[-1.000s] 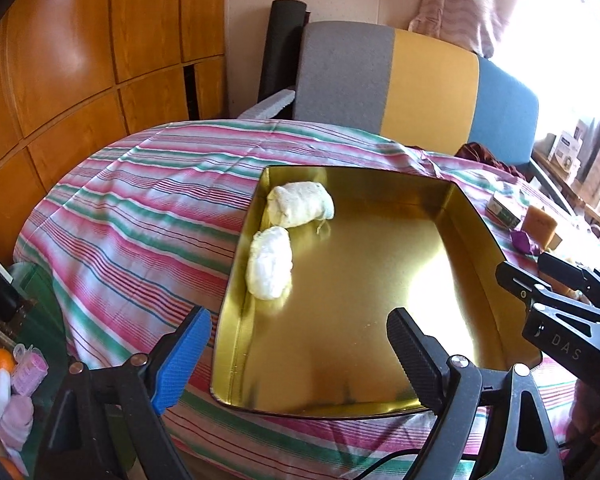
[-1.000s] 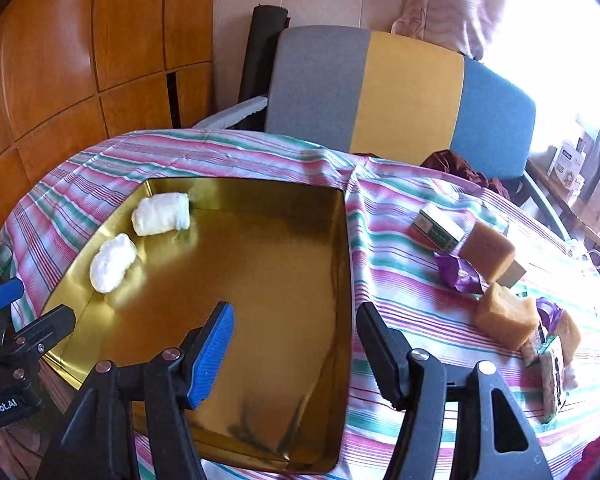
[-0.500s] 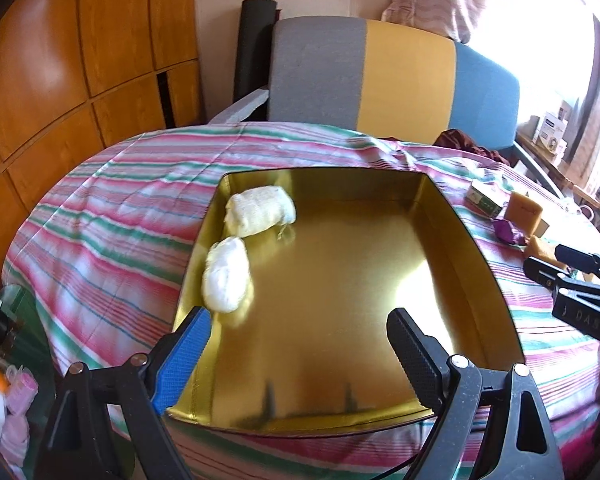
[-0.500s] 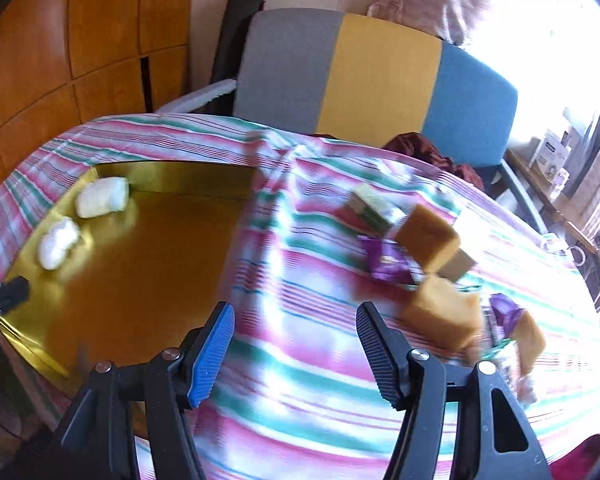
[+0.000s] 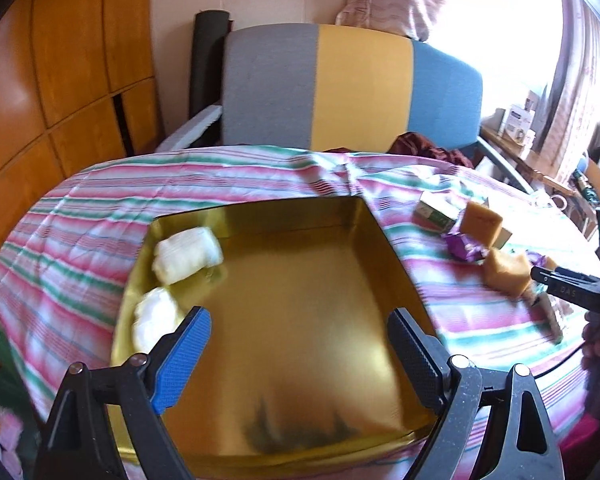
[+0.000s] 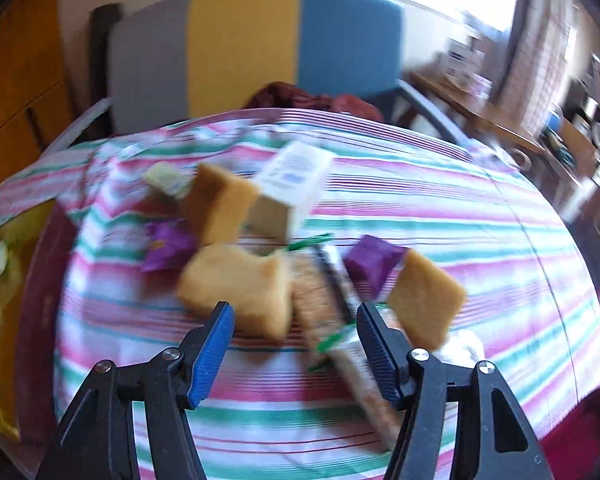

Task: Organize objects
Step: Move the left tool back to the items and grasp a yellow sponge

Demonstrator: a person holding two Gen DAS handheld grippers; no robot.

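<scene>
Here, the left gripper (image 5: 300, 354) is hanging open over the gold tray (image 5: 384, 240) holding 2 white rolls (image 5: 188, 254), while the right gripper (image 6: 296, 344) is hovering open above the sponges (image 6: 240, 292).

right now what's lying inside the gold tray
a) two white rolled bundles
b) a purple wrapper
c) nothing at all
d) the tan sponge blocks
a: the left wrist view shows two white rolled bundles along the left wall of the gold tray, while the tan sponge blocks and purple wrapper lie out on the striped cloth to its right.
</scene>
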